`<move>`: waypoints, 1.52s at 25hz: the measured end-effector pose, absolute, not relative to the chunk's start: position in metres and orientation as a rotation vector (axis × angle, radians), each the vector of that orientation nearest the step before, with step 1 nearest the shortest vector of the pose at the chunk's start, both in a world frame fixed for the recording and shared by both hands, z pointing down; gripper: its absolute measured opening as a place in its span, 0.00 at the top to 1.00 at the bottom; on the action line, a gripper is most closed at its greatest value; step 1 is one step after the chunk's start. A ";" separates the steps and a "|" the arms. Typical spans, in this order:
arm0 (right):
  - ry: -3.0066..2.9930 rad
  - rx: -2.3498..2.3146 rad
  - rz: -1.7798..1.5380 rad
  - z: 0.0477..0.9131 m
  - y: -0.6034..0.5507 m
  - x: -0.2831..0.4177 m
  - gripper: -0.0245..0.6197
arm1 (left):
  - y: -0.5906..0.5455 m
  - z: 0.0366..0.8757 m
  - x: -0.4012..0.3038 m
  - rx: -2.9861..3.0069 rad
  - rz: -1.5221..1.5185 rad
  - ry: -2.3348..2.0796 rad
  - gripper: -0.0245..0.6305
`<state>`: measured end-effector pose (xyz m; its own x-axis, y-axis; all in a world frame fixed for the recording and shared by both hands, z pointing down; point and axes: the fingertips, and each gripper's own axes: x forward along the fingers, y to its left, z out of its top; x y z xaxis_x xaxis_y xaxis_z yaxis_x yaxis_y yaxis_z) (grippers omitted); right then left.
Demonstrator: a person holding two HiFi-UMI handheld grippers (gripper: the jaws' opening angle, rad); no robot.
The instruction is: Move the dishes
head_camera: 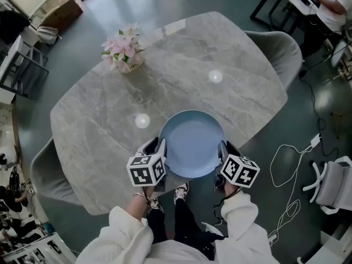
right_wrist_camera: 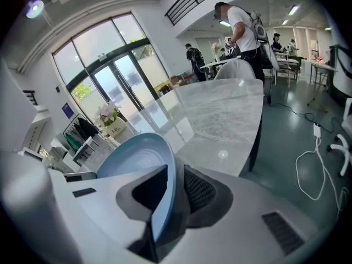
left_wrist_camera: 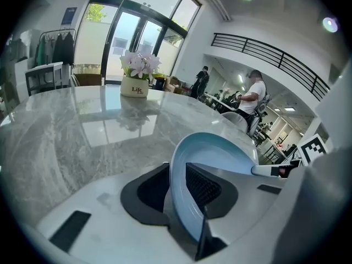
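Note:
A light blue plate hangs over the near edge of the grey marble table, held between both grippers. My left gripper is shut on the plate's left rim. On the opposite side, my right gripper is shut on the right rim. In both gripper views the plate's rim runs between the dark ribbed pads, and its blue bowl faces upward. The plate carries nothing.
A pot of pink flowers stands at the table's far left. Grey chairs sit at the right end and left side. White cables lie on the floor to the right. People stand at desks in the background.

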<state>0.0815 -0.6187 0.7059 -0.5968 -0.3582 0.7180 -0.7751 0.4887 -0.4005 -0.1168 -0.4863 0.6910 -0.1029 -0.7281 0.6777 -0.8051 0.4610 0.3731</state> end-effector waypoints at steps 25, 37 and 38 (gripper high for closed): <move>-2.318 1.057 0.978 0.596 -0.537 0.109 0.78 | -0.419 0.575 -0.099 1.476 -0.020 -1.868 0.81; -2.361 1.119 0.972 0.552 -0.428 0.111 0.85 | -0.315 0.527 -0.099 1.620 -0.057 -1.818 0.93; -2.361 1.117 0.982 0.551 -0.419 0.109 0.85 | -0.306 0.527 -0.099 1.629 -0.061 -1.814 0.93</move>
<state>0.1091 -0.4186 0.5515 -0.6282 -0.5356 0.5643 -0.7778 0.4492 -0.4396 -0.0990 -0.3059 0.5266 0.0238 -0.8919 0.4516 -0.8598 0.2122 0.4645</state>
